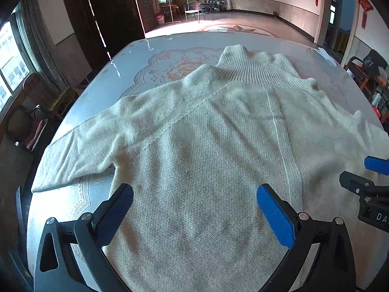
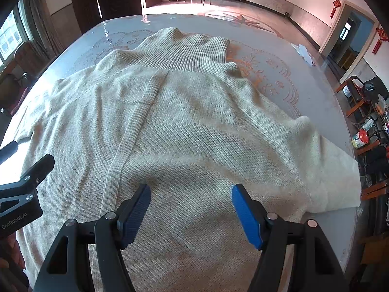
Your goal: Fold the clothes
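A cream knitted turtleneck sweater (image 1: 206, 126) lies flat on the round table, its ribbed collar (image 1: 245, 65) at the far side. One sleeve (image 1: 97, 141) stretches out to the left edge; the other sleeve (image 2: 323, 165) reaches the right edge. My left gripper (image 1: 194, 202) hovers over the sweater's lower body, jaws wide apart with only flat cloth below them. My right gripper (image 2: 190, 202) hangs over the same lower part of the sweater (image 2: 184, 126), likewise open and empty. Each gripper shows at the side of the other's view.
The table (image 1: 136, 63) has a glossy grey top with a floral pattern and drops off close at left and right. Chairs (image 2: 359, 92) and clutter stand on the right, a chair and window on the left. White paper (image 2: 305, 53) lies at the far right rim.
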Demonstrator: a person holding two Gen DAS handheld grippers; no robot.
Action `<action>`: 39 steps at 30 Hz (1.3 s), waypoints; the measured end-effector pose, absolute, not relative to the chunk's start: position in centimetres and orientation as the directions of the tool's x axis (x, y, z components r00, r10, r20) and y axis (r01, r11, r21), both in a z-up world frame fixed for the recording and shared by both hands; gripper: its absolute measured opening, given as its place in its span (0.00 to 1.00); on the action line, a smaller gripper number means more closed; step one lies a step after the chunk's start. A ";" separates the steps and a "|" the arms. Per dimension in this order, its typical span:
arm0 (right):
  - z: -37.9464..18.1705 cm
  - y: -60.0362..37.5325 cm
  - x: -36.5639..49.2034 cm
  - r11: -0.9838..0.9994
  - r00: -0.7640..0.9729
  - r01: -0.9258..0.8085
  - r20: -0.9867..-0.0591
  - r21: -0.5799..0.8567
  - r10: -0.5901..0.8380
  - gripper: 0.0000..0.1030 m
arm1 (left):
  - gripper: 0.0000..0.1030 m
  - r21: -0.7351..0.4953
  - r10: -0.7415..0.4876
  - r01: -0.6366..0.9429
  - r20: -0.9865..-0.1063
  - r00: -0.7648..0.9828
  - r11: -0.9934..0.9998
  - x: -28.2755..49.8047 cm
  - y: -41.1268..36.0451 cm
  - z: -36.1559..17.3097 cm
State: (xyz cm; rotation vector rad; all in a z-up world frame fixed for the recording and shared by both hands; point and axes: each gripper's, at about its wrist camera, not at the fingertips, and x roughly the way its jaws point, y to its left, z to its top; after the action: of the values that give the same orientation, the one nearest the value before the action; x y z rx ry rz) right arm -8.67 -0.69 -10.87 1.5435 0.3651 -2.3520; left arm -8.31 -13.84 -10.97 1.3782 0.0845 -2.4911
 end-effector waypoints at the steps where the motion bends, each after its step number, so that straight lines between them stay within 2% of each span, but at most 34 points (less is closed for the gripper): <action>1: -10.9 -0.5 -8.5 -0.922 -0.372 0.384 -0.922 -0.043 -0.112 0.68 | 1.00 0.093 -0.220 0.269 -0.840 -0.496 -0.959 -8.2 -13.4 -11.1; 10: -12.0 4.2 -8.2 -0.946 -0.317 0.323 -0.938 0.034 -0.142 0.68 | 1.00 0.114 -0.187 0.180 -0.863 -0.469 -0.977 -7.0 -10.3 -12.5; 17: -11.8 13.7 -10.5 -0.977 -0.368 0.130 -0.907 0.167 -0.204 0.68 | 1.00 0.136 -0.206 0.180 -0.860 -0.467 -0.974 -7.6 -10.2 -13.0; 21: -11.9 19.8 -12.3 -0.990 -0.378 0.014 -0.916 0.142 -0.136 0.68 | 1.00 0.143 -0.212 0.177 -0.856 -0.472 -0.974 -7.6 -10.3 -13.2; 29: -12.9 29.0 -15.0 -0.988 -0.343 -0.092 -0.936 0.121 -0.083 0.69 | 1.00 0.131 -0.203 0.183 -0.861 -0.465 -0.974 -7.7 -9.8 -13.7; 34: -14.3 32.8 -16.2 -0.973 -0.314 -0.132 -0.939 0.190 -0.141 0.70 | 1.00 0.137 -0.207 0.182 -0.863 -0.461 -0.974 -8.4 -8.9 -13.7; 39: -15.4 36.6 -17.3 -0.926 -0.309 -0.187 -0.915 0.327 -0.260 0.71 | 1.00 0.150 -0.215 0.176 -0.863 -0.456 -0.973 -8.6 -8.5 -13.5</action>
State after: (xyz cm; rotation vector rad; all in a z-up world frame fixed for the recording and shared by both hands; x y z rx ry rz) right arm -17.26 36.65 -15.41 1.8189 -0.5897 -2.4338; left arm -8.64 -8.54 -13.52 1.4910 -0.0564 -2.5003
